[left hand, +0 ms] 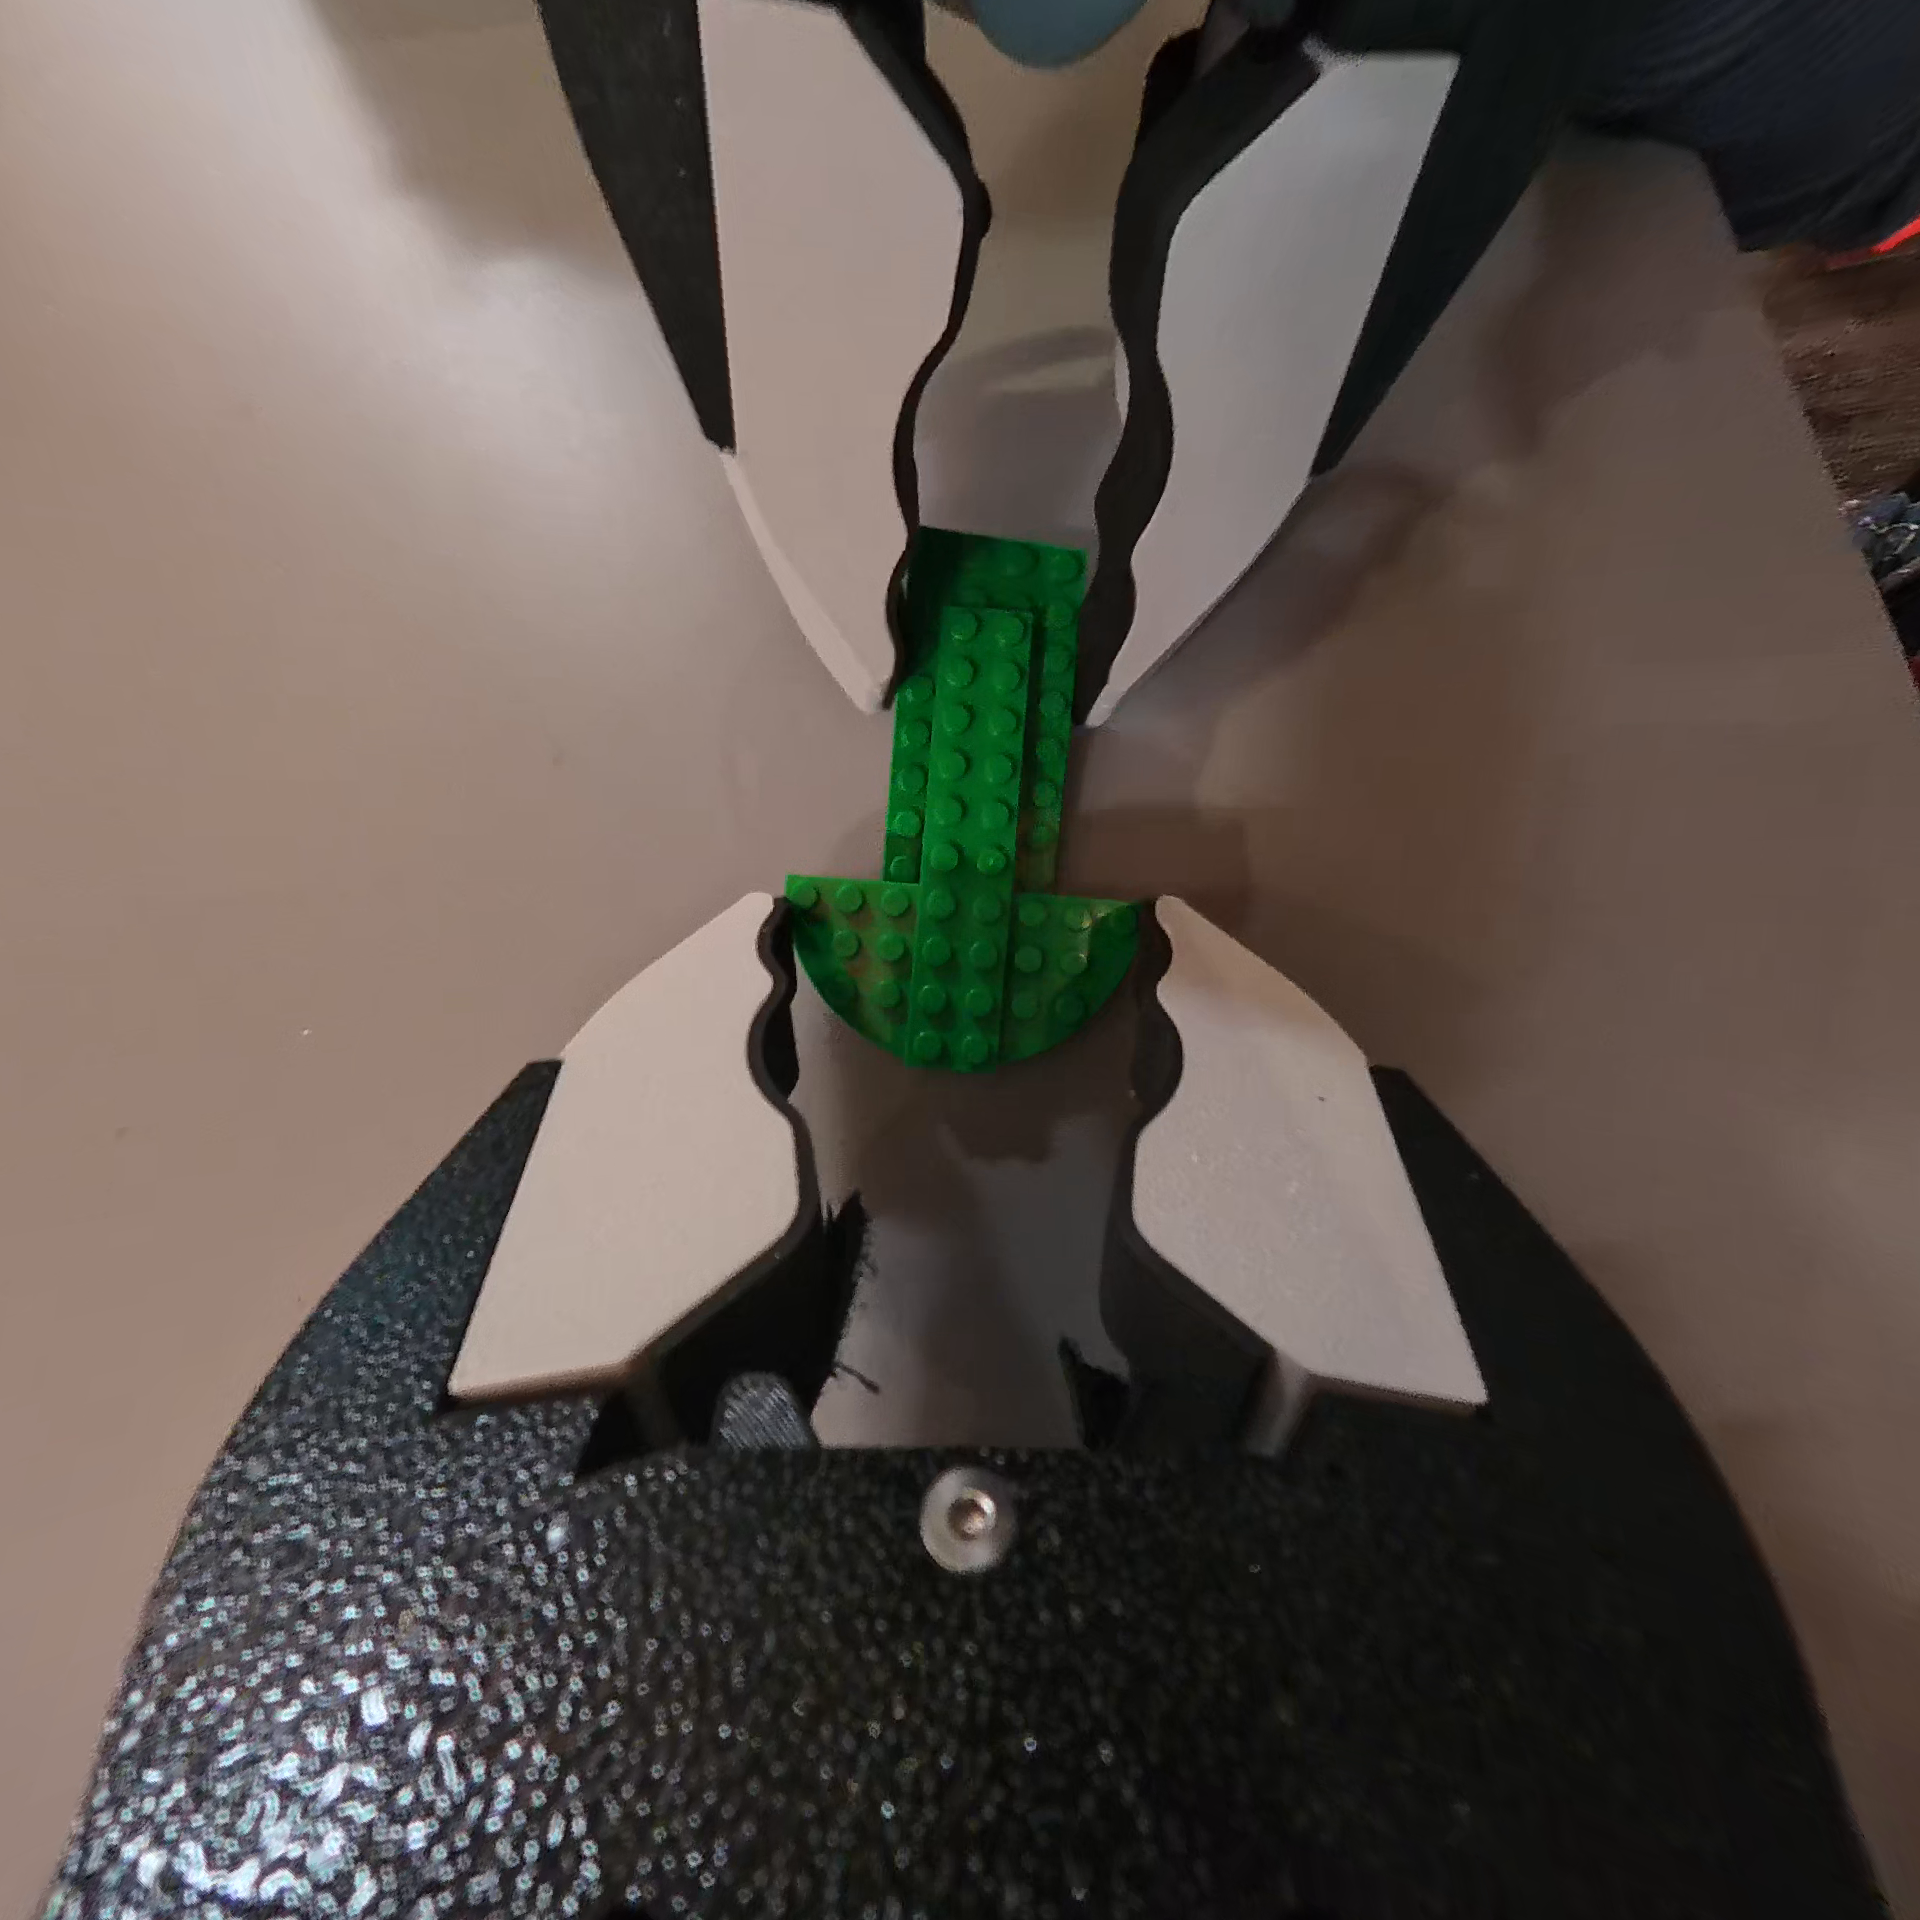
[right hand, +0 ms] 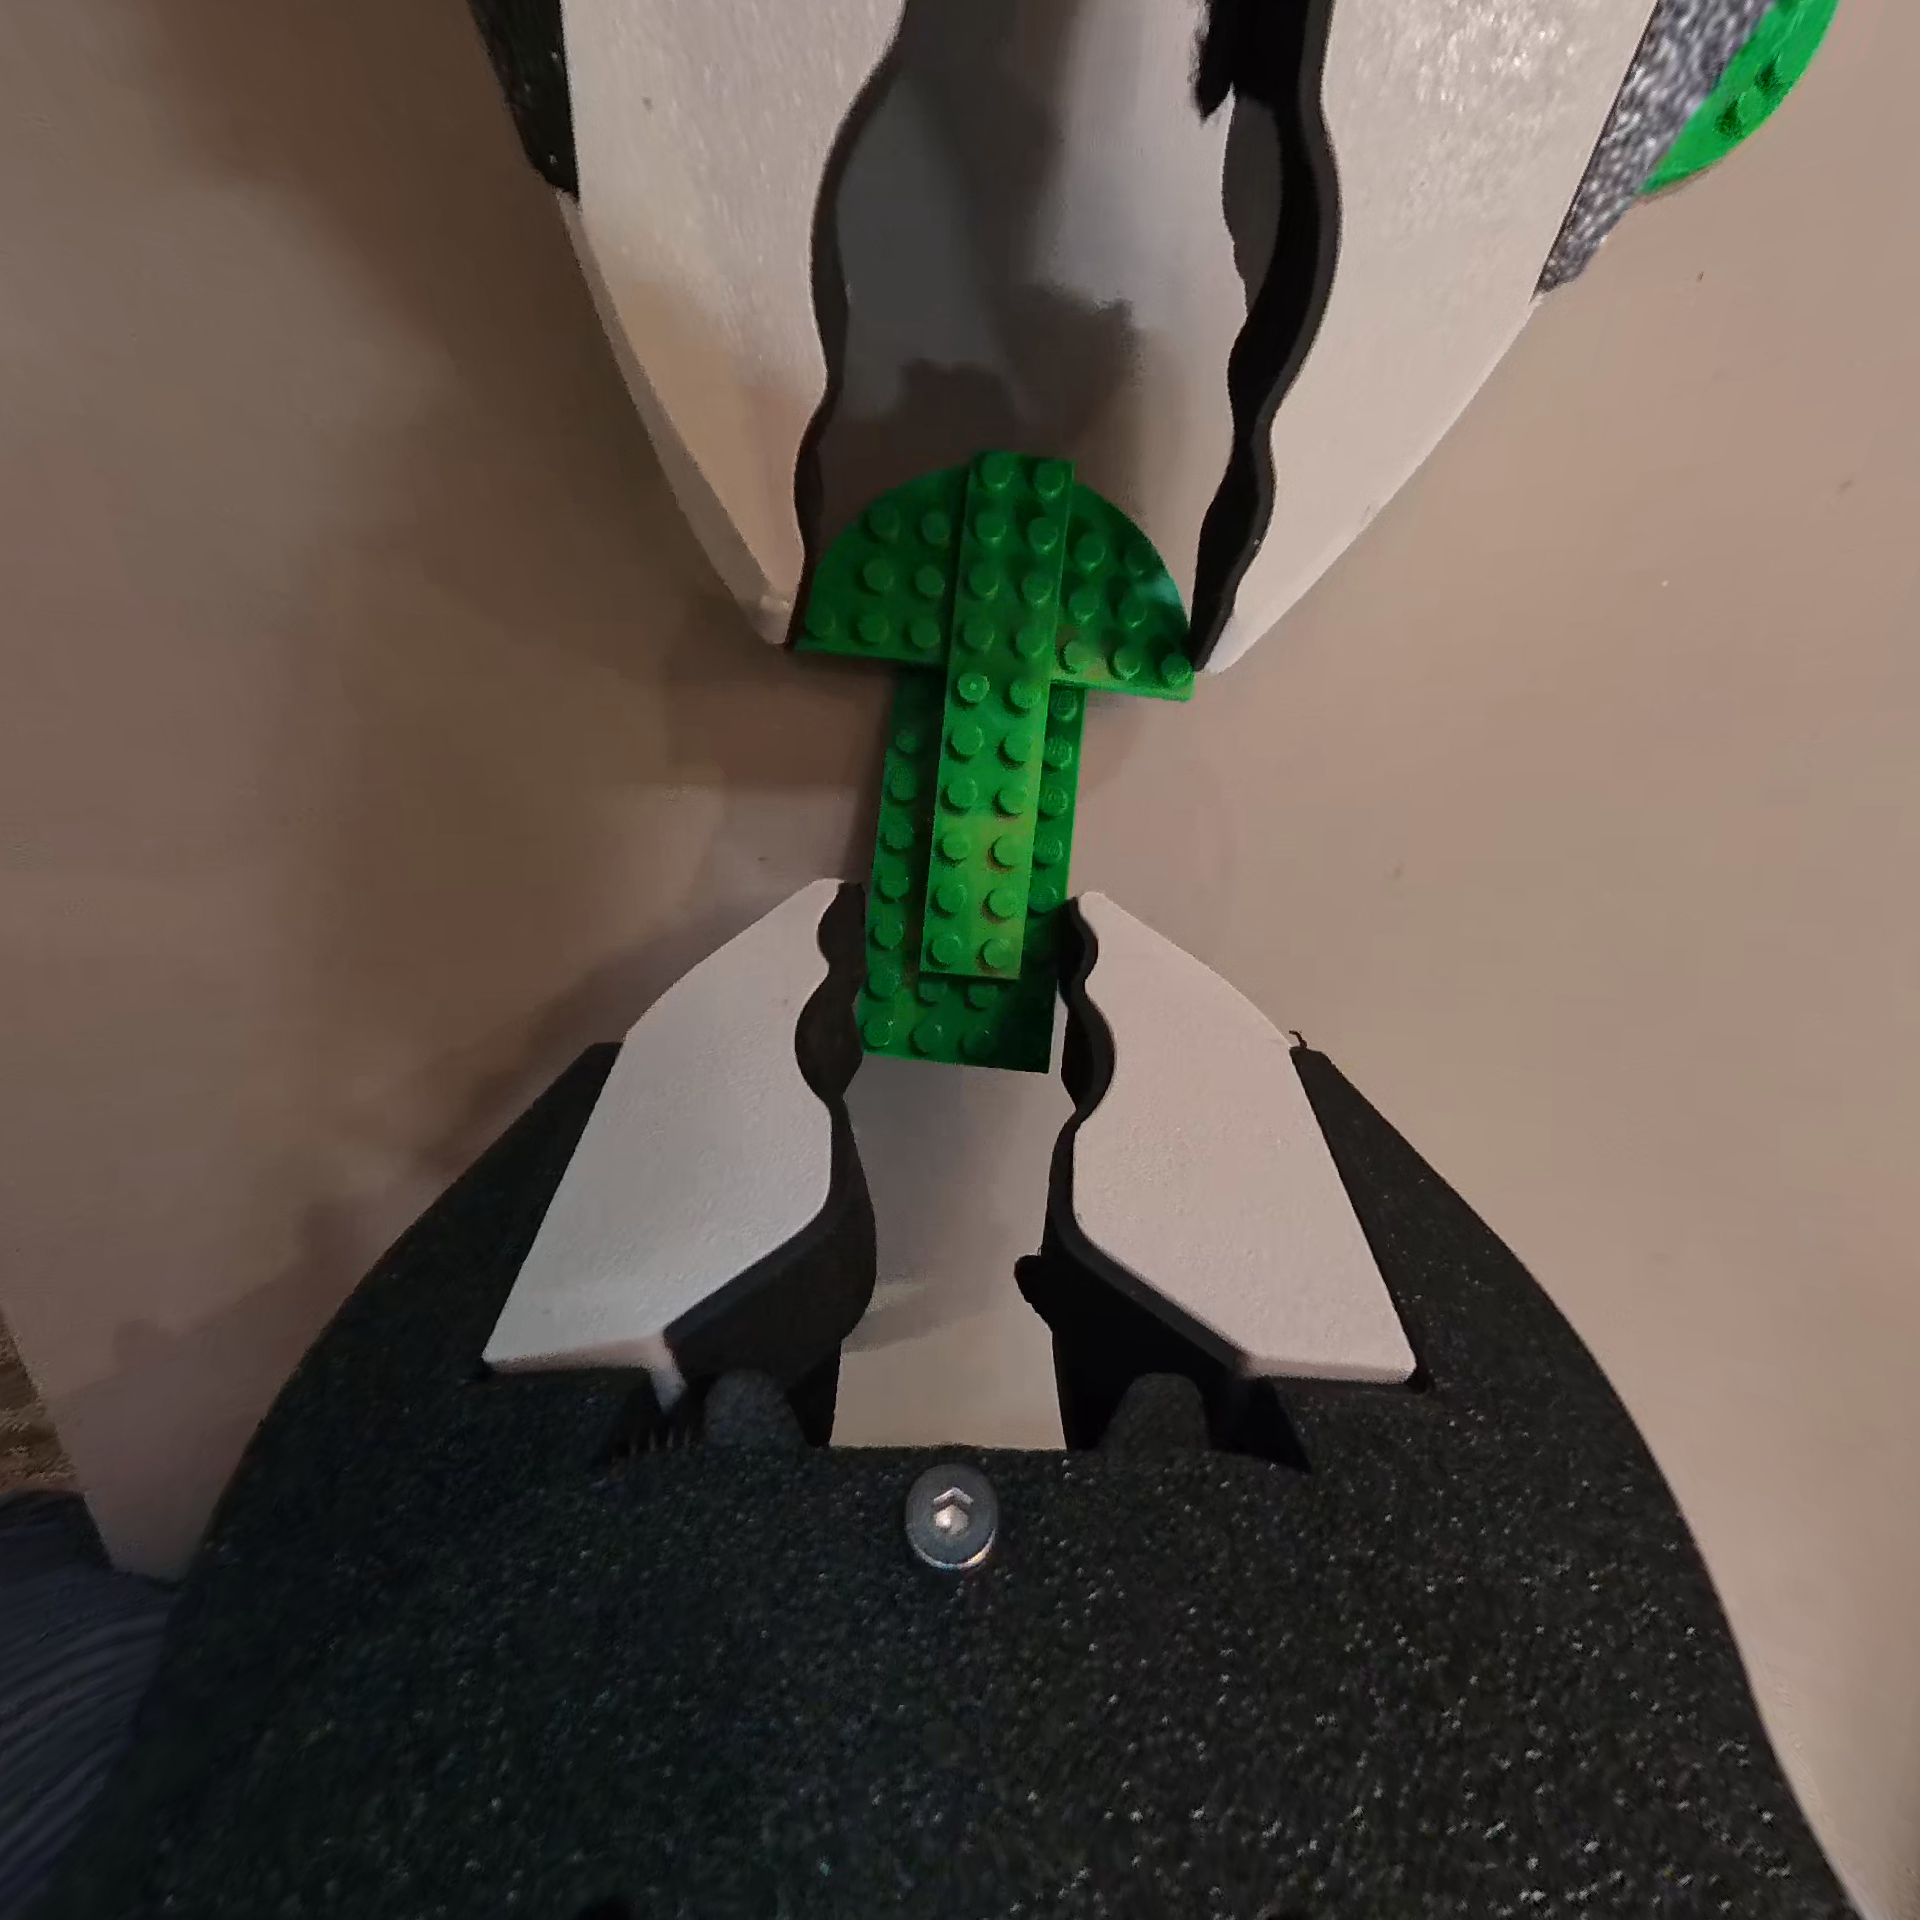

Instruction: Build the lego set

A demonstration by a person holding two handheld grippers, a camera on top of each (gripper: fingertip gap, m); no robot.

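Left wrist view first: the green lego assembly (left hand: 971,831) lies flat on the beige table (left hand: 312,623), dead centre. It's a half-round plate (left hand: 862,956) with a wider rectangular plate (left hand: 1060,675) running off toward 12 o'clock, and a narrow strip (left hand: 971,790) stacked on top, bridging both. The left gripper (left hand: 961,914) comes in from 6 o'clock, and its fingers (left hand: 665,1049) pinch the half-round plate by the two corners of its straight edge. From 12 o'clock the right gripper (left hand: 992,707) reaches in, fingertips against the long sides of the rectangular plate.

Right wrist view, same thing flipped around: the right gripper (right hand: 961,914) enters from 6 o'clock, clamped on the far end of the rectangular plate (right hand: 883,914), which sits snug between its dark pads (right hand: 1081,966). The half-round plate (right hand: 883,571) is now up at 12 o'clock, gripped at its corners by the left gripper (right hand: 992,649). The strip (right hand: 987,748) runs straight down the middle. Way up at 1 o'clock, behind the left gripper's body, there's another green studded piece (right hand: 1735,104), mostly hidden.
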